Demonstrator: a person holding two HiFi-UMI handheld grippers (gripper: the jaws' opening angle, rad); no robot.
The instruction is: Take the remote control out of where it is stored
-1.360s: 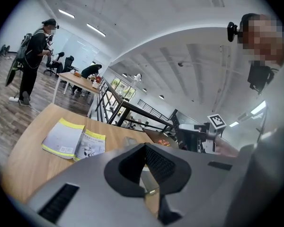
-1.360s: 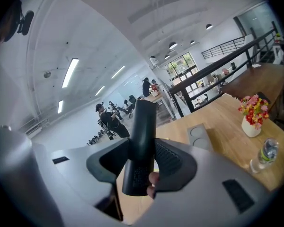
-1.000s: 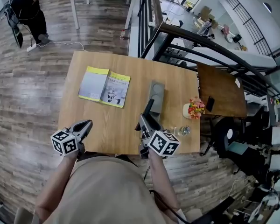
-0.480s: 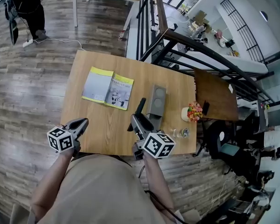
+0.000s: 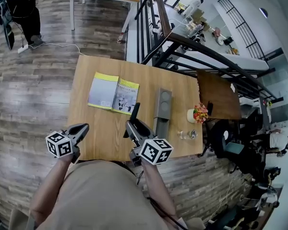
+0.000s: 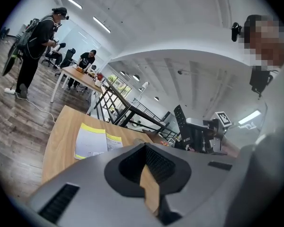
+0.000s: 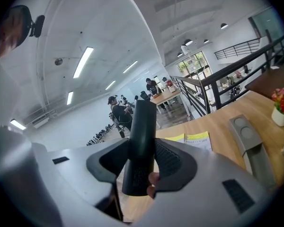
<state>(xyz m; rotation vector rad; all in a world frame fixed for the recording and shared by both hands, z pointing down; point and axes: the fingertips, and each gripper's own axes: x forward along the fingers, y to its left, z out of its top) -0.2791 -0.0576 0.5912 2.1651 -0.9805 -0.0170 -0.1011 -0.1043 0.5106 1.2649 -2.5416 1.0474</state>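
A black remote control [image 5: 133,112] stands tilted above the wooden table [image 5: 101,128], clear of the grey holder [image 5: 162,110] to its right. My right gripper [image 5: 131,126] is shut on its lower part. In the right gripper view the remote [image 7: 142,136] rises steeply between the pads of that gripper [image 7: 141,167], with the holder [image 7: 248,141] lying on the table at the right. My left gripper [image 5: 79,130] hovers at the table's near left edge. Its jaws [image 6: 149,174] are nearly together with nothing between them.
A yellow-edged booklet [image 5: 114,92] lies open at the table's middle left. A small pot of flowers [image 5: 198,113] and a glass [image 5: 188,134] stand at the right edge. A dark side table [image 5: 218,95] and a stair railing [image 5: 158,28] lie beyond. A person [image 5: 19,8] stands far left.
My right gripper has carried the remote to the left and nearer to me, away from the grey holder. The left gripper has barely moved.
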